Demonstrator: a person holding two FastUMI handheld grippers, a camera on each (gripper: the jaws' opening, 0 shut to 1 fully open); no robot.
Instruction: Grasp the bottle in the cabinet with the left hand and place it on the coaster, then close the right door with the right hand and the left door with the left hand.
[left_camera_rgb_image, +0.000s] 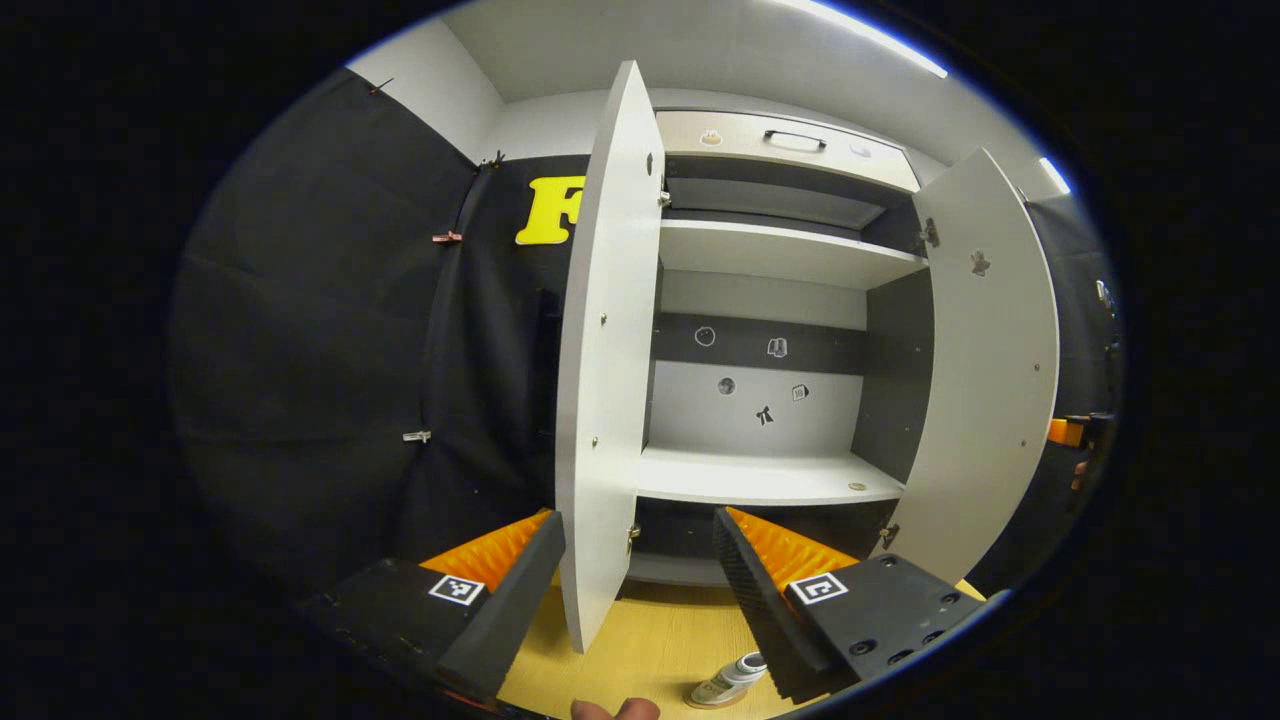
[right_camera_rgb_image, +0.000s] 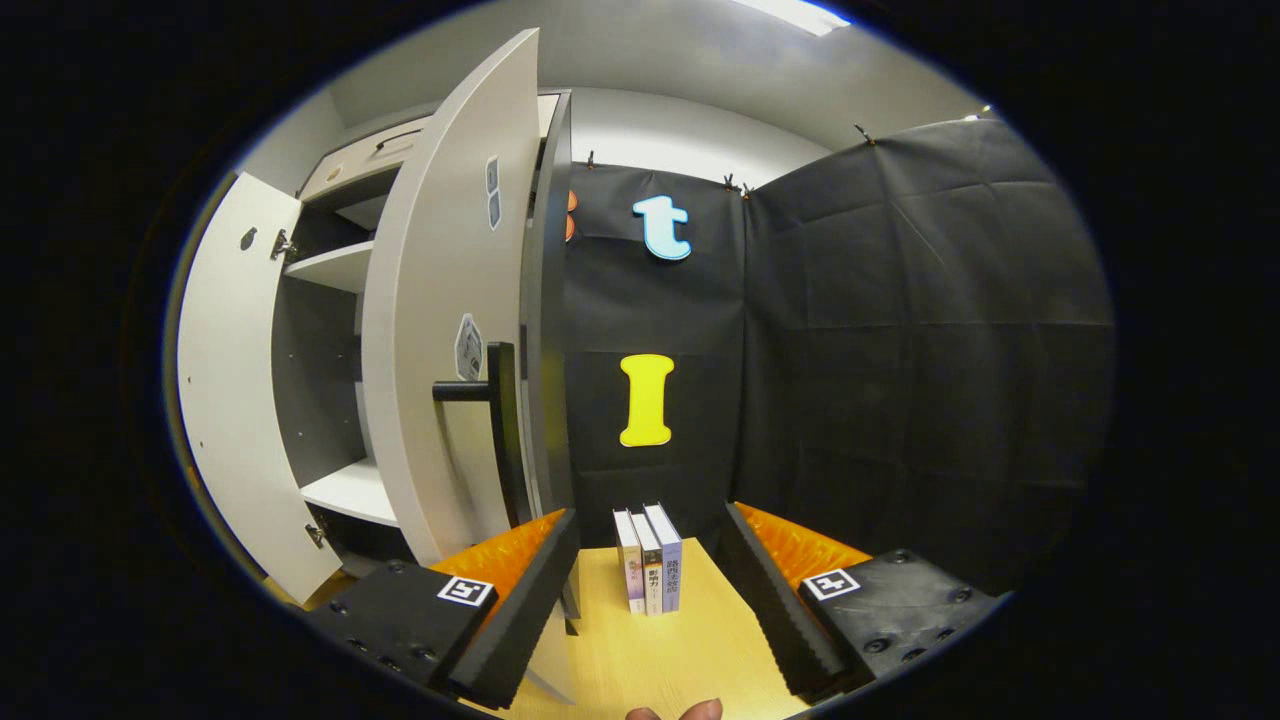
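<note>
- Left gripper (left_camera_rgb_image: 640, 560) in the left gripper view stood spread and empty, and we saw the edge of the left door (left_camera_rgb_image: 605, 350) rising straight up between its fingers, closer to the left finger.
- We found the bottle (left_camera_rgb_image: 728, 682) low at the bottom of that view, just beside the right finger, on a round coaster (left_camera_rgb_image: 705, 703) on the wooden table (left_camera_rgb_image: 650, 640); it looked tipped with its cap up and right, though we could not tell how much of that was lens bend.
- We judged the placing done, both doors swung wide, and the right door (left_camera_rgb_image: 990, 370) well off to that gripper's right.
- Right gripper (right_camera_rgb_image: 650, 580) in the right gripper view was also spread, holding nothing.
- We saw the right door (right_camera_rgb_image: 440, 330) up and left of it, tall axis upright, its dark handle (right_camera_rgb_image: 490, 420) sticking out toward the gripper, just above the left finger.
- We judged the right hand nearer that door, so a push leftward came next; three books (right_camera_rgb_image: 650, 570) stood between the fingers, farther off.
</note>
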